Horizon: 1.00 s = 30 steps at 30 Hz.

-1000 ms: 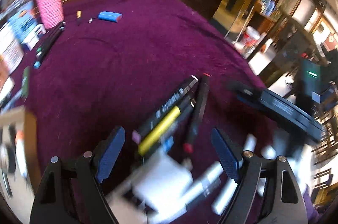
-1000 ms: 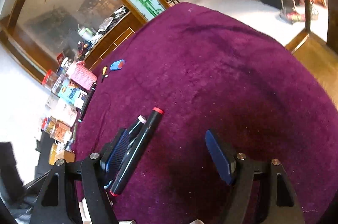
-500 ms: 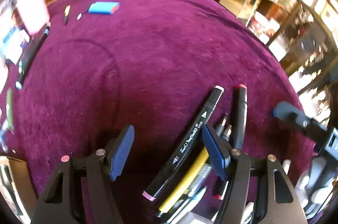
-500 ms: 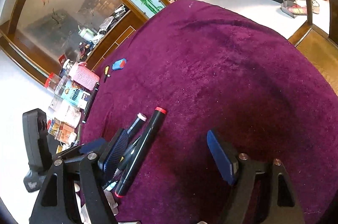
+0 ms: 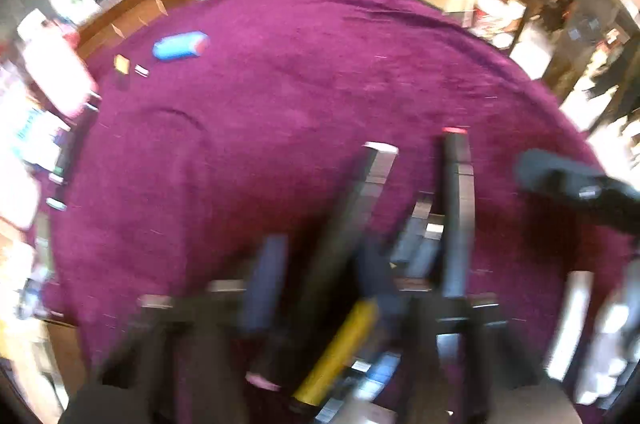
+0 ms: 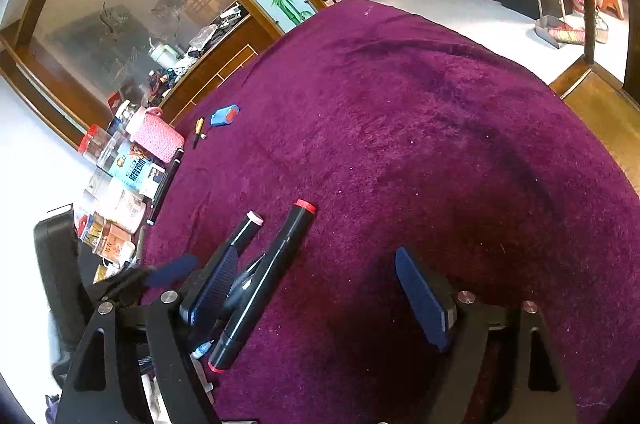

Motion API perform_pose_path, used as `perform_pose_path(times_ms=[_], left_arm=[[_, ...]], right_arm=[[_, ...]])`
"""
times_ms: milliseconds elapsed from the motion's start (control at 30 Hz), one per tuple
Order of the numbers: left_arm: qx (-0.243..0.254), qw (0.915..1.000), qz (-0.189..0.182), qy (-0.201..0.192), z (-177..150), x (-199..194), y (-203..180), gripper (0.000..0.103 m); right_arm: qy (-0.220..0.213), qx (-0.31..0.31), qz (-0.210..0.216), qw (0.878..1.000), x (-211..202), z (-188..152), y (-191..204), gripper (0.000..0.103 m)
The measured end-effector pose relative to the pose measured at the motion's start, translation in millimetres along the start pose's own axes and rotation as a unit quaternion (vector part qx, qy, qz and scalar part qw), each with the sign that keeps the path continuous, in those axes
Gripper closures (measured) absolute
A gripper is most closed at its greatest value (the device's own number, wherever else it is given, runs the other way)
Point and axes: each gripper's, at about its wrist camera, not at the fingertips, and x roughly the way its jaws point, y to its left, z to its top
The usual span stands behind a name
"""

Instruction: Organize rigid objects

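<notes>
Markers lie in a loose cluster at the lower centre of the left wrist view: a black marker with a pale cap [image 5: 352, 220], a red-capped marker [image 5: 456, 212] to its right, and a yellow pen [image 5: 340, 352] below them, all on the purple-covered desk [image 5: 280, 112]. The left gripper [image 5: 320, 280] straddles the pale-capped marker, its blue pads close on either side, but heavy blur means it cannot be told whether they have clamped. The right gripper [image 6: 316, 288] is spread wide and holds nothing, with the red-capped marker [image 6: 264, 284] just inside its left pad.

The judged risk is that the fast-moving left gripper nudges neighbouring pens, or pinches two together, since they lie touching.

Compared with half a second ago, the left pads have narrowed around the marker, and the view has blurred and tilted; the right view has barely changed.
</notes>
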Motion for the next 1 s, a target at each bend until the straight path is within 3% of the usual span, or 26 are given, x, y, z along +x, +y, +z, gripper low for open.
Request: perform_pose_path(times_ms=[133, 333, 567, 800, 900, 1000], left_arm=[[-0.025, 0.9995, -0.005, -0.02, -1, -15, 9, 0.085], [-0.096, 0.9896, -0.072, -0.079, -24, -77, 34, 0.087], [-0.154, 0.964, -0.13, -0.174, -94, -170, 48, 0.087], [-0.193, 0.936, -0.159, -0.248, -160, -230, 61, 0.087], [-0.197, 0.9293, -0.171, -0.261, -184, -246, 68, 0.087], [-0.194, 0.9285, -0.167, -0.269, -206, -255, 70, 0.087]], right_arm=[[0.0, -0.005, -0.003, 1.0, 0, 0, 1, 0.018], [0.001, -0.009, -0.002, 1.0, 0, 0, 2, 0.016], [-0.005, -0.028, -0.012, 1.0, 2, -2, 7, 0.015], [-0.008, -0.04, -0.025, 0.999, 4, -2, 11, 0.014], [0.021, -0.066, -0.066, 0.995, 8, -2, 24, 0.015], [0.043, -0.077, -0.065, 0.994, 7, -4, 40, 0.02]])
